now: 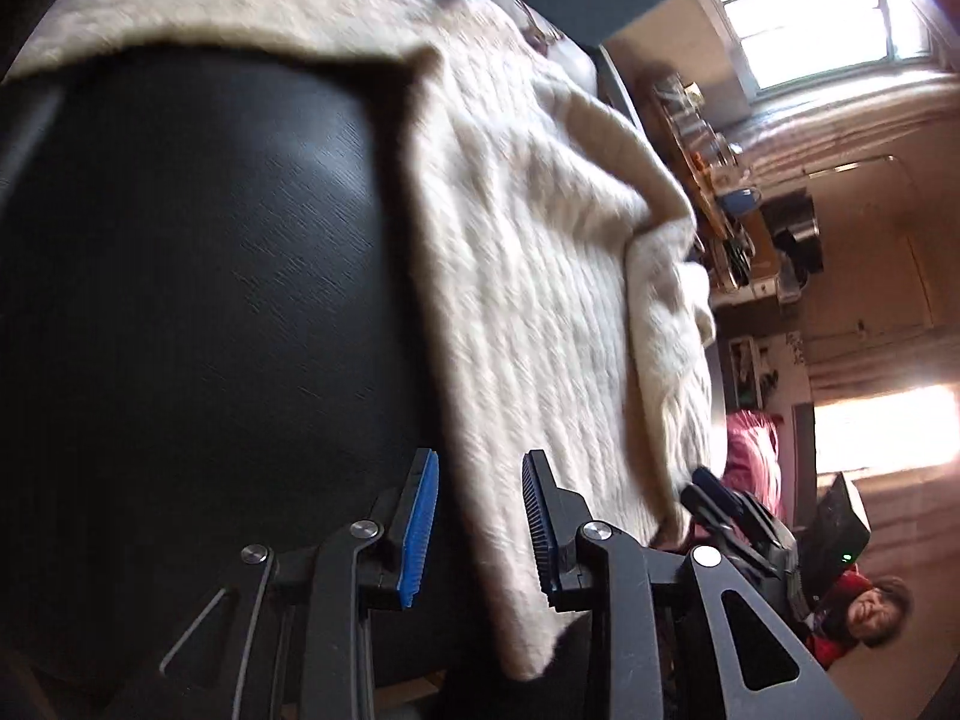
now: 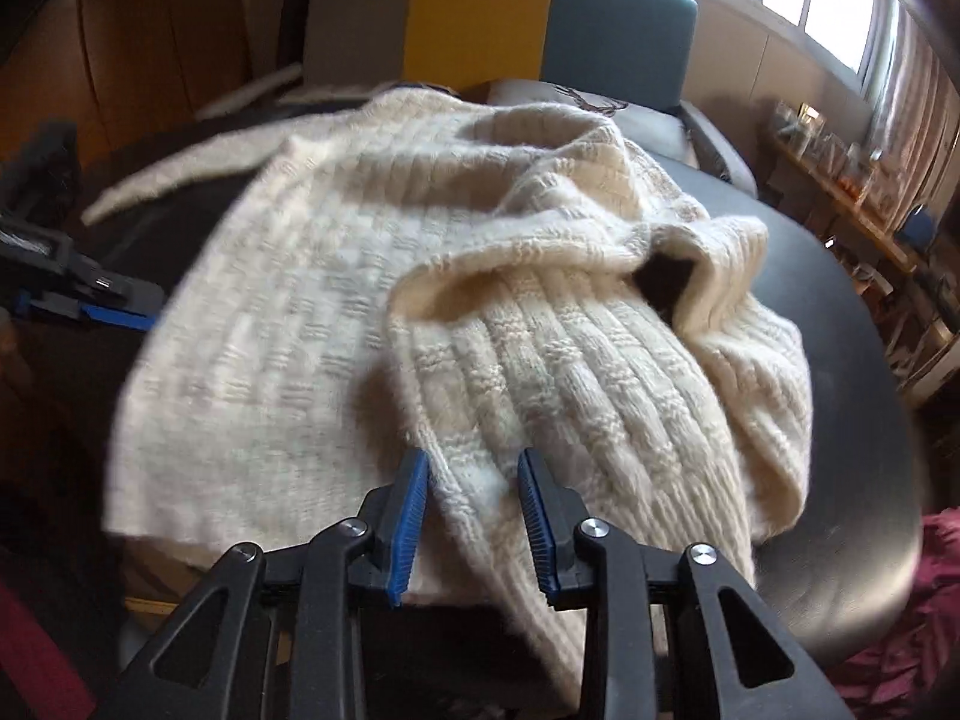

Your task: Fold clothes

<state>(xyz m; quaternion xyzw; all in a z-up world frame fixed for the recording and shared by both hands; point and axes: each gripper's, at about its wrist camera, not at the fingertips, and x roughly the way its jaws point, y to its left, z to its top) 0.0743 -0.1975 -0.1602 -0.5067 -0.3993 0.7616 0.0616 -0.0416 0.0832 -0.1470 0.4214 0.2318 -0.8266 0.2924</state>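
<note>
Straddling the near hem of the cream knit sweater [image 2: 456,312], my right tongs [image 2: 474,519] stand parted, blue pads on either side of a ribbed fold but not pressed on it. My left tongs [image 1: 480,531] are likewise spread apart, with the sweater's side edge lying between the pads and nothing gripped. The sweater lies spread on the dark round desk [image 2: 840,372], its right half bunched into a loose heap with a sleeve opening gaping in the middle of it. One sleeve [image 2: 168,177] stretches out flat to the sweater's far left. Beyond the sweater, a chair [image 2: 498,18] with grey, yellow and teal panels stands against the desk's far edge.
</note>
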